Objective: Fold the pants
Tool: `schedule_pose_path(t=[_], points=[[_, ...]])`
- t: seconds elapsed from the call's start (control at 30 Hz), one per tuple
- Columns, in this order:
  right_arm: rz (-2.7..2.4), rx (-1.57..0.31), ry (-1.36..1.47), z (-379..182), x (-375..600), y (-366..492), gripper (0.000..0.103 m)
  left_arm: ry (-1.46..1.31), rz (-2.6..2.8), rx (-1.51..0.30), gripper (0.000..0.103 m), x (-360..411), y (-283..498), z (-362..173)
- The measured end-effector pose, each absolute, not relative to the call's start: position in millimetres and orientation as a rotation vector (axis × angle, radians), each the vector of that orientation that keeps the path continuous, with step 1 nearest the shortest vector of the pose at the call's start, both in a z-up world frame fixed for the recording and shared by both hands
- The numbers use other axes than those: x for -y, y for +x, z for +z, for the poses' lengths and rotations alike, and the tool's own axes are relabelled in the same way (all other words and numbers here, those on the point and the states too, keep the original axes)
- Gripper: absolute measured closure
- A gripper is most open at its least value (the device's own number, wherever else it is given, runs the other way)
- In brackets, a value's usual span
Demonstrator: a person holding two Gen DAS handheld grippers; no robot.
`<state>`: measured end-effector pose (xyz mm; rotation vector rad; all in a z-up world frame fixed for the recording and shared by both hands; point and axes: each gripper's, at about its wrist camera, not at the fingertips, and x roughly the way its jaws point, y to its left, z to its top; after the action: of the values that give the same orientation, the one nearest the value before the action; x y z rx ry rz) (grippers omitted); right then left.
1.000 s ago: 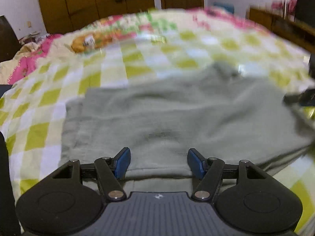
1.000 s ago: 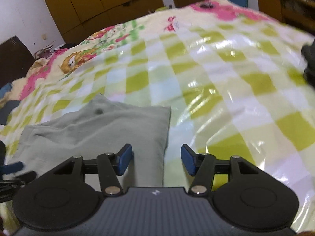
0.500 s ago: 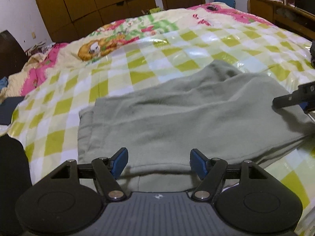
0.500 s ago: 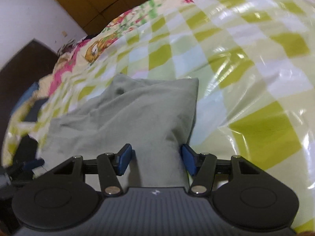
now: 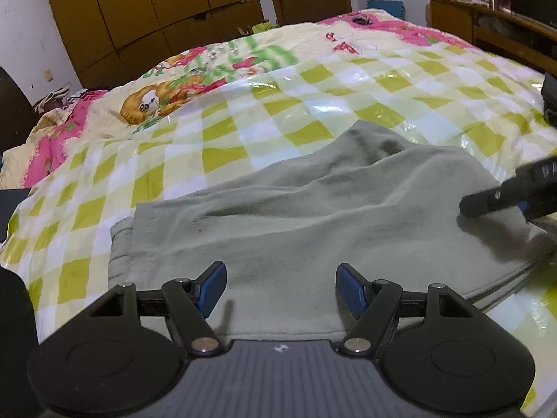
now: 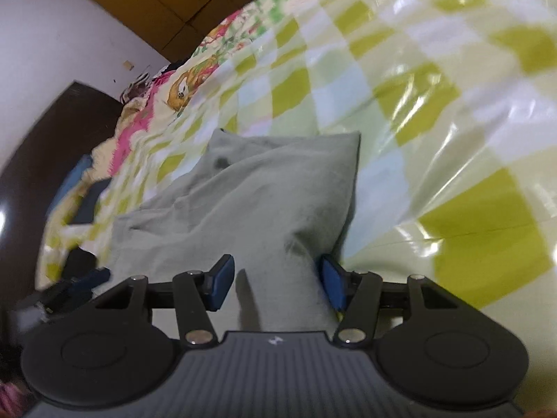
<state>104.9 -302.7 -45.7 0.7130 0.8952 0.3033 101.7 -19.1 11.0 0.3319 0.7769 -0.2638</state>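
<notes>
Grey-green pants [image 5: 313, 223] lie folded into a wide band across the checkered bed cover [image 5: 222, 153]. My left gripper [image 5: 280, 291] hangs open just above their near edge, with cloth under the gap and neither pad touching it. In the right wrist view the pants [image 6: 250, 202] run away to the upper left. My right gripper [image 6: 276, 278] is open and tilted over their right end. Its right pad [image 6: 332, 284] sits at the cloth's side edge, while the left pad [image 6: 219, 278] stands clear. The left wrist view shows the right gripper's dark finger [image 5: 501, 200] over that same end.
A flowered quilt [image 5: 222, 69] covers the far part of the bed, before brown wardrobes [image 5: 156, 10]. A wooden desk [image 5: 487, 21] stands at the right. A dark object [image 5: 550, 101] lies at the bed's right edge, and dark furniture [image 6: 52, 153] stands left of the bed.
My right gripper has swung left from beside the pants to over their right end, dipping and rolling. The left gripper has risen slightly, still over the near edge.
</notes>
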Motion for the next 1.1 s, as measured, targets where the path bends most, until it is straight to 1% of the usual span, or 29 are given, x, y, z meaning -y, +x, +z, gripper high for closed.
schedule_pose_path(t=[0.07, 0.13, 0.17, 0.2, 0.23, 0.4, 0.5, 0.57, 0.63, 0.7, 0.8, 0.9, 1.0, 1.03, 1.1], points=[[0.320, -0.886, 0.748, -45, 311, 101, 0.054, 0.327, -0.264, -0.779, 0.021, 18, 105, 10], [0.306, -0.897, 0.723, -44, 318, 93, 0.061, 0.322, -0.279, -0.775, 0.021, 16, 106, 9], [0.306, -0.903, 0.708, -44, 321, 90, 0.065, 0.330, -0.284, -0.771, 0.021, 16, 106, 7], [0.308, -0.908, 0.707, -45, 325, 88, 0.071, 0.337, -0.288, -0.772, 0.021, 16, 107, 5], [0.313, -0.908, 0.721, -46, 329, 87, 0.073, 0.337, -0.294, -0.776, 0.021, 16, 108, 3], [0.375, -0.948, 0.698, -46, 334, 90, 0.074, 0.321, -0.311, -0.778, 0.021, 13, 108, 3], [0.383, -0.959, 0.737, -47, 344, 86, 0.073, 0.313, -0.324, -0.775, 0.021, 12, 108, 3], [0.401, -0.967, 0.780, -52, 345, 89, 0.069, 0.315, -0.332, -0.775, 0.021, 14, 109, 0], [0.440, -0.968, 0.826, -56, 340, 94, 0.062, 0.309, -0.337, -0.777, 0.021, 16, 110, -2], [0.453, -0.957, 0.850, -59, 333, 99, 0.059, 0.301, -0.342, -0.777, 0.021, 17, 110, -2], [0.446, -0.945, 0.893, -58, 331, 104, 0.059, 0.318, -0.344, -0.778, 0.021, 19, 110, -3], [0.454, -0.890, 0.940, -50, 350, 91, 0.059, 0.327, -0.351, -0.777, 0.021, 17, 109, 0], [0.362, -0.862, 0.865, -42, 365, 85, 0.059, 0.339, -0.353, -0.781, 0.021, 19, 109, -3], [0.337, -0.862, 0.841, -42, 369, 86, 0.062, 0.340, -0.351, -0.783, 0.020, 20, 109, -4], [0.336, -0.874, 0.838, -43, 372, 93, 0.062, 0.332, -0.350, -0.788, 0.021, 22, 110, -3]])
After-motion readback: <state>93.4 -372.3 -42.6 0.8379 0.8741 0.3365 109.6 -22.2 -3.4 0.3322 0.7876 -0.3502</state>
